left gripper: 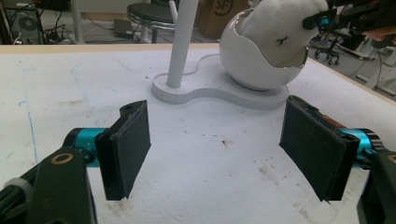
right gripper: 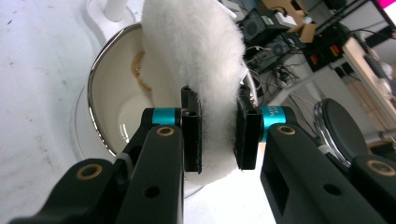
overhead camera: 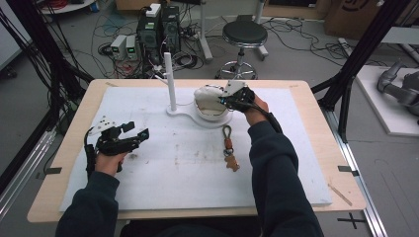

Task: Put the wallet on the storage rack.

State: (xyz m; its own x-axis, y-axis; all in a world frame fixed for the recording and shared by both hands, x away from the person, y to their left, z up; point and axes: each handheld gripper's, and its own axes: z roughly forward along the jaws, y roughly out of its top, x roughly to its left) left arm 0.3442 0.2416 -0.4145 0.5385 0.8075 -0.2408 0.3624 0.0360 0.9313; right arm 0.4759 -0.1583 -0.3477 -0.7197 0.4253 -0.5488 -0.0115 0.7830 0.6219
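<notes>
White plush [right gripper: 196, 60] hides the bowl's [right gripper: 100, 93] far rim.

Lab, floor cables [overhead camera: 296, 37], PC towers [overhead camera: 159, 28]

- A white mat [overhead camera: 197, 163] covers most of the wooden counter [overhead camera: 74, 128].
- At the far middle of the mat stands a white base [overhead camera: 185, 114] with an upright white post [overhead camera: 170, 79].
- A white bowl [overhead camera: 210, 112] sits on the right part of that base, with a fluffy white thing [overhead camera: 207, 95] in it.
- The right gripper [overhead camera: 225, 98] is at the bowl's right side, its fingers touching the fluffy white thing.
- The left gripper [overhead camera: 139, 131] is held over the left of the mat, fingers apart, pointing right.
- A keyring [overhead camera: 229, 153] with a brown charm lies near the middle of the mat, nearer than the bowl.
- A black stool [overhead camera: 243, 37] stands on the floor beyond the counter.
</notes>
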